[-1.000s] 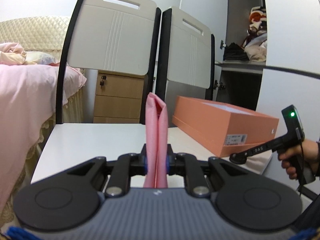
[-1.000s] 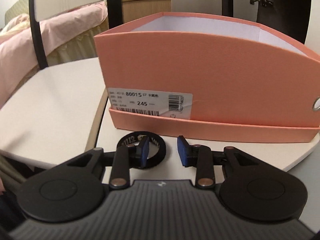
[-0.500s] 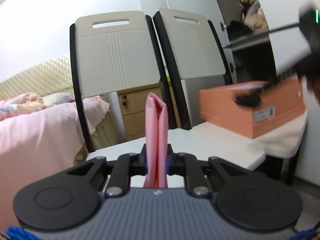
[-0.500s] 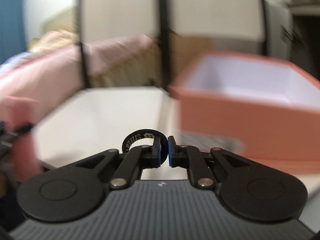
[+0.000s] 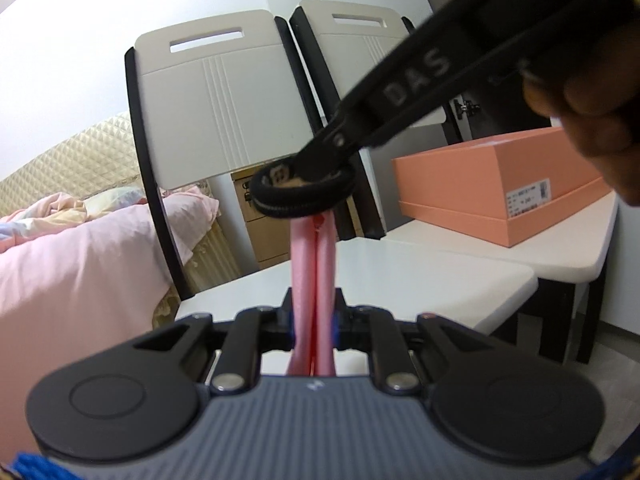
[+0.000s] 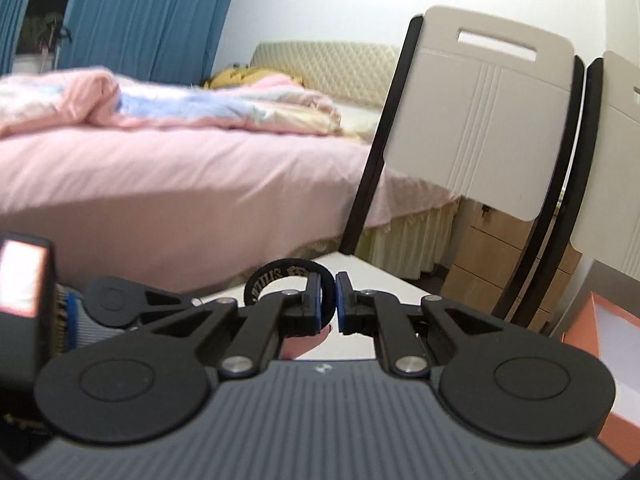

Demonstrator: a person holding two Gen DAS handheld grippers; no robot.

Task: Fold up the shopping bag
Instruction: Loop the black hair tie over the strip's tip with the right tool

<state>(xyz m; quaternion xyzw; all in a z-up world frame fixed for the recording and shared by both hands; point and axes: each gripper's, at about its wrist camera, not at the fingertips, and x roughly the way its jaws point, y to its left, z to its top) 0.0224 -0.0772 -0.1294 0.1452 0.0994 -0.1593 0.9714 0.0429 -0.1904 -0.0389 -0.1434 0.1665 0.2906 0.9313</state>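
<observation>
Folded shopping bag (image 5: 312, 264): plain pink, no print. Elastic band (image 5: 304, 192): black, with pale lettering on its flat face. Gripper bodies: black arms over a grey ribbed housing; fingers (image 6: 316, 300) faced with blue pads. Table (image 5: 420, 264): plain white. Shoe box (image 5: 492, 184): salmon-orange outside, white inside, with a white printed label. Chairs (image 5: 212, 92): off-white backs with three fine vertical grooves, black frames. Bed (image 6: 160, 168): pink sheet; quilt in pink, blue and yellow. Headboard (image 6: 332, 60): cream, diamond-quilted. Curtain (image 6: 140, 16): teal blue. Drawer unit (image 6: 500, 256): light wood.

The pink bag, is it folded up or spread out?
Folded: the pink bag stands as a narrow doubled strip, pinched in the left gripper.
</observation>
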